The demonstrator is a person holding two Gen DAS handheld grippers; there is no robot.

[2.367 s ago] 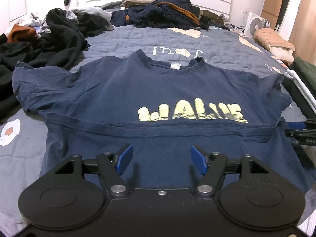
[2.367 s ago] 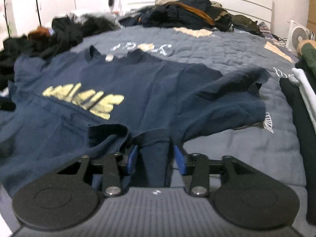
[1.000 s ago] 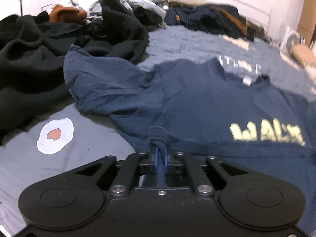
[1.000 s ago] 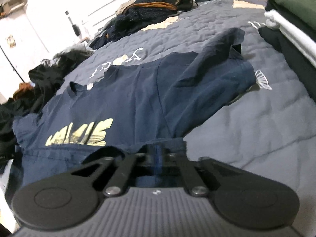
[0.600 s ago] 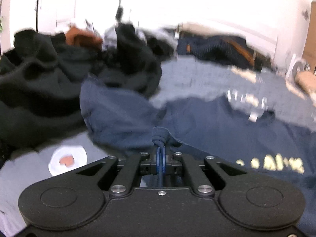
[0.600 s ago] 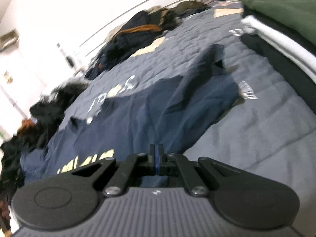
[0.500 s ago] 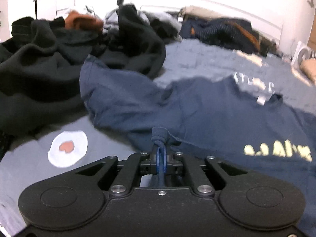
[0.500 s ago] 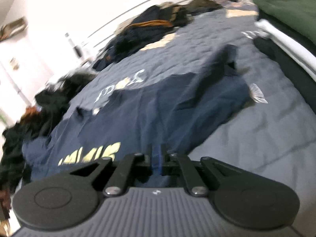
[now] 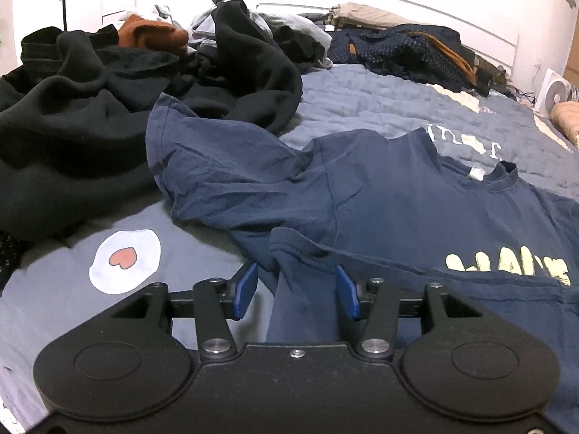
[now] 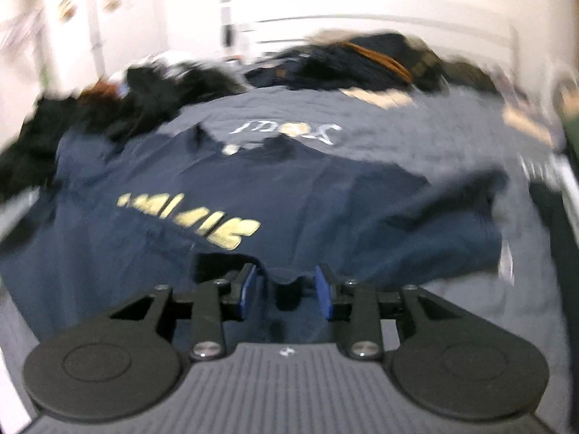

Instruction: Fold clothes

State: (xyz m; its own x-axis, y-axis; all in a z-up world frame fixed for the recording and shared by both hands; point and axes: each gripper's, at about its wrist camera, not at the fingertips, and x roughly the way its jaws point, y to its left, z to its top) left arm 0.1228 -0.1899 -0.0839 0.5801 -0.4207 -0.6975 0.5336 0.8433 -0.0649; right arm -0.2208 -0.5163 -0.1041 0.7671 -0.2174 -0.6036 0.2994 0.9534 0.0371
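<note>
A moment ago both my tongs were pinched tight on the bottom hem of the navy T-shirt (image 9: 380, 195), carrying it up over the shirt's body; now both are letting go. My left tongs (image 9: 296, 291) are opening, the blue pads standing apart with a raised ridge of hem (image 9: 289, 253) between them, touched by neither pad as far as I can see. My right tongs (image 10: 285, 291) are opening too, with a small hump of navy cloth between the pads and a gap on either side (this view is smeared by motion, so I would not swear to the fine detail). The shirt lies on the bed (image 9: 380, 108) straight ahead of both tongs, front up, with its collar on the far side and the yellow lettering (image 9: 506, 266) just beyond the folded-up edge; its sleeve (image 9: 202, 152) spreads ahead and to the left of my left tongs, close against the heap of dark clothes (image 9: 90, 115). I take this to mean the first fold, bottom hem over the body, is laid and released. The hem stands a little bunched where I held it, so it may want smoothing. What remains, I judge, is bringing the sleeves and sides in and then doubling the shirt again.
</note>
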